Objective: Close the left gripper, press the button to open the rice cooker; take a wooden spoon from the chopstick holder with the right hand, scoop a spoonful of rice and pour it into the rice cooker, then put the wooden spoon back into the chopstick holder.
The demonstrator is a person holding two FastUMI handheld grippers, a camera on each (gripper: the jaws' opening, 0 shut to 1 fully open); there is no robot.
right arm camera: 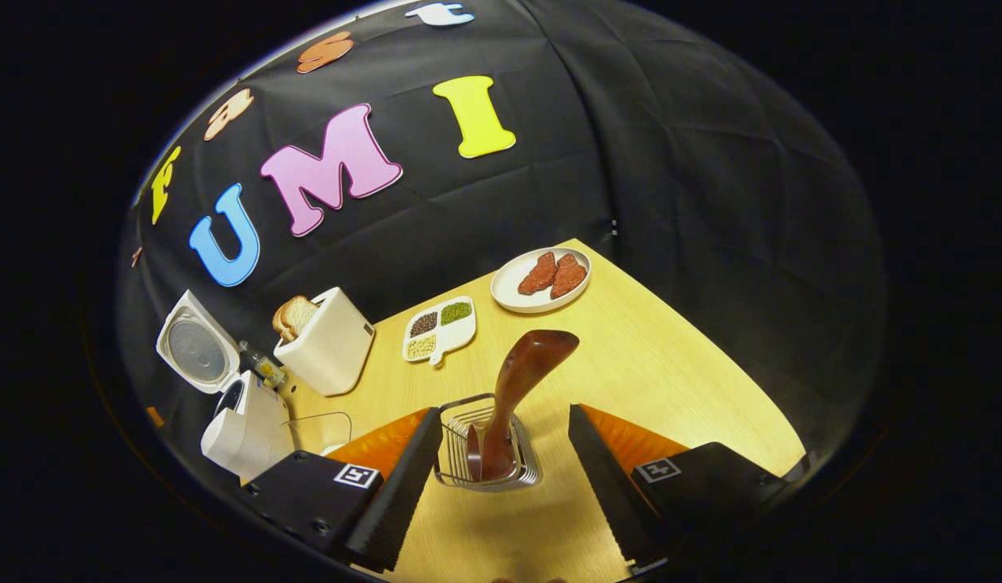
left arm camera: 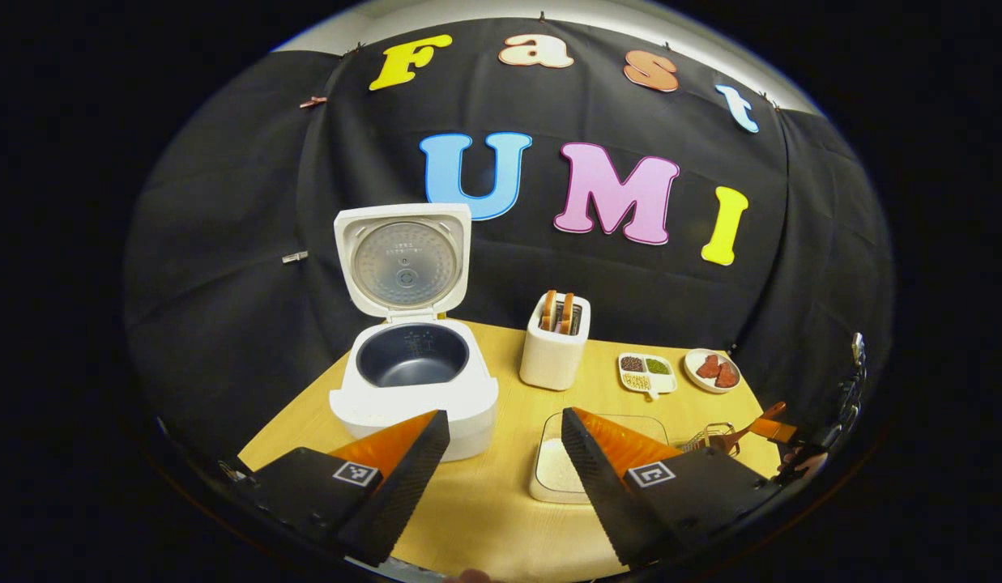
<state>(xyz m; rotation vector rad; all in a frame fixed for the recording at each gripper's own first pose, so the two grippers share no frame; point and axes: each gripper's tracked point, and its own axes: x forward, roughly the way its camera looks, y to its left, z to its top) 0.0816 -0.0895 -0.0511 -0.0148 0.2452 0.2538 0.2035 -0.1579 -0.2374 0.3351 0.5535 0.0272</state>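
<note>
The rice cooker sits on the wooden table with its lid swung fully up, the dark inner pot bare and facing the room. Just to the right of the cooker stands a white toaster with two slices of bread poking out of its slots, and farther right from it lie a small divided dish of beans and a plate with two pieces of red meat. In front of the cooker, toward its right, a clear square container of white rice rests on the tabletop. The left gripper hangs low over the table edge with its fingers spread wide, holding nothing, one finger in front of the cooker's base and the other over the rice container. Well to the right of the cooker, the wire chopstick holder stands near the table's front, and the wooden spoon is in it, its handle leaning up and out toward the back. The right gripper has its fingers wide apart on either side of the holder, touching neither it nor the spoon.
</note>
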